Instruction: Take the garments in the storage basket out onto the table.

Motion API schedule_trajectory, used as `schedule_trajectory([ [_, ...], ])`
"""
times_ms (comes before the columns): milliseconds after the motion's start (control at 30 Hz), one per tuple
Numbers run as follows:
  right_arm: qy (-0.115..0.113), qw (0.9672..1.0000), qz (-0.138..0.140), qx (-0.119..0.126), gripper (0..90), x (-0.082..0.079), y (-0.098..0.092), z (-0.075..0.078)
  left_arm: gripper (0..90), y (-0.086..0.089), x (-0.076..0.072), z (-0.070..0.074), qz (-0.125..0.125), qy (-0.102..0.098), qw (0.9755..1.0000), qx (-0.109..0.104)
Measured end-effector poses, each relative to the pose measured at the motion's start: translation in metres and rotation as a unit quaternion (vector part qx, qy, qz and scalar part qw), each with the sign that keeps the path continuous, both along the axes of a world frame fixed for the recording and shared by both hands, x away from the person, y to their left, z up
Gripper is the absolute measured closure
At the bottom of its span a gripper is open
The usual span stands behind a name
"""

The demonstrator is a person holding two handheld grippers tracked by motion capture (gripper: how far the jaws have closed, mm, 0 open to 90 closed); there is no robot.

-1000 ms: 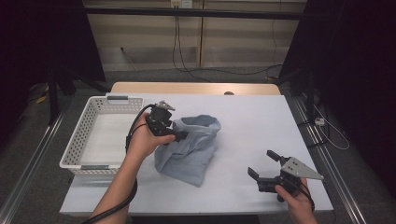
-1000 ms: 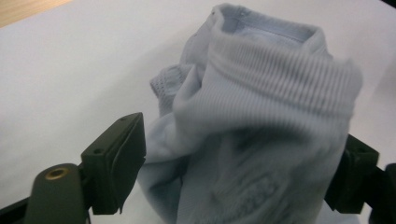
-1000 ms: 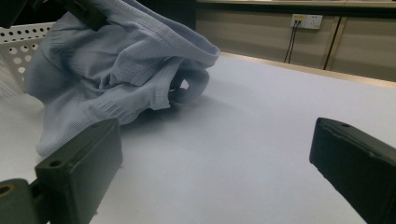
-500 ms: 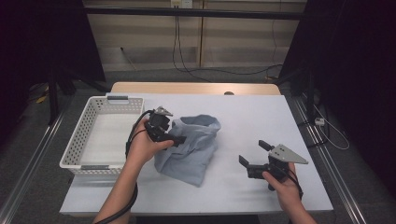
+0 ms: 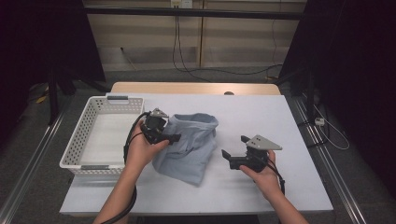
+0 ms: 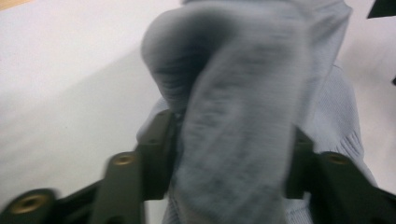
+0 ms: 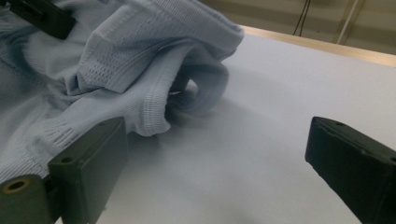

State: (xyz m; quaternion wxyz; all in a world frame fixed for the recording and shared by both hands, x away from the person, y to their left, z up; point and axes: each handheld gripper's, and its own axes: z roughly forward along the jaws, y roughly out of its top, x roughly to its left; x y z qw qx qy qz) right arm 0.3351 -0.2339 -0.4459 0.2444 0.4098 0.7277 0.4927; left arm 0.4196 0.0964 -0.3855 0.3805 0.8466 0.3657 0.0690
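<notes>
A light blue knitted garment (image 5: 192, 145) lies crumpled in the middle of the white table (image 5: 261, 116). My left gripper (image 5: 174, 138) rests at its left edge. Its jaws have just been closing, and in the left gripper view (image 6: 231, 135) they press on a thick fold of the garment (image 6: 233, 93) from both sides. My right gripper (image 5: 235, 148) hovers just right of the garment and points at it, jaws wide apart. The right gripper view (image 7: 215, 140) has bare table between the jaws, the garment's ribbed hem (image 7: 154, 116) close to the left jaw.
A white plastic basket (image 5: 74, 154) stands on the table's left side, beside my left hand. Bare table surface stretches to the right and behind the garment. A wooden strip (image 5: 196, 87) edges the table's far side, with cables on the floor beyond.
My right hand has carried its open gripper leftward and a little forward, toward the garment. My left hand has stayed at the garment's left edge.
</notes>
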Motion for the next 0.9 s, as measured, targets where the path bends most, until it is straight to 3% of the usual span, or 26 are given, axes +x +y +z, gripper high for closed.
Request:
schedule_trajectory([
  [100, 0.008, 0.9999, 0.008, 0.000, 8.2, 0.005, 0.008, -0.001, 64.6, 0.002, 0.000, -0.001, -0.001, 0.008, 0.9999, -0.008],
  [333, 0.019, 0.9993, 0.031, -0.002, 14.4, 0.011, 0.024, -0.001, 73.5, 0.002, 0.000, -0.001, 0.003, 0.012, 0.9999, -0.010],
  [533, 0.027, 0.9985, 0.048, 0.008, 23.4, 0.017, 0.034, -0.002, 75.6, 0.004, 0.000, -0.004, 0.005, 0.018, 0.9997, -0.015],
  [700, 0.044, 0.9961, 0.067, 0.038, 35.6, 0.022, 0.041, -0.001, 76.2, 0.008, 0.001, -0.005, 0.009, 0.022, 0.9995, -0.019],
  [833, 0.047, 0.9949, 0.075, 0.049, 34.2, 0.022, 0.043, 0.003, 76.7, 0.009, 0.000, -0.006, 0.013, 0.023, 0.9994, -0.023],
  [900, 0.040, 0.9956, 0.076, 0.038, 31.2, 0.021, 0.046, 0.006, 76.9, 0.011, 0.000, -0.005, 0.009, 0.025, 0.9995, -0.019],
])
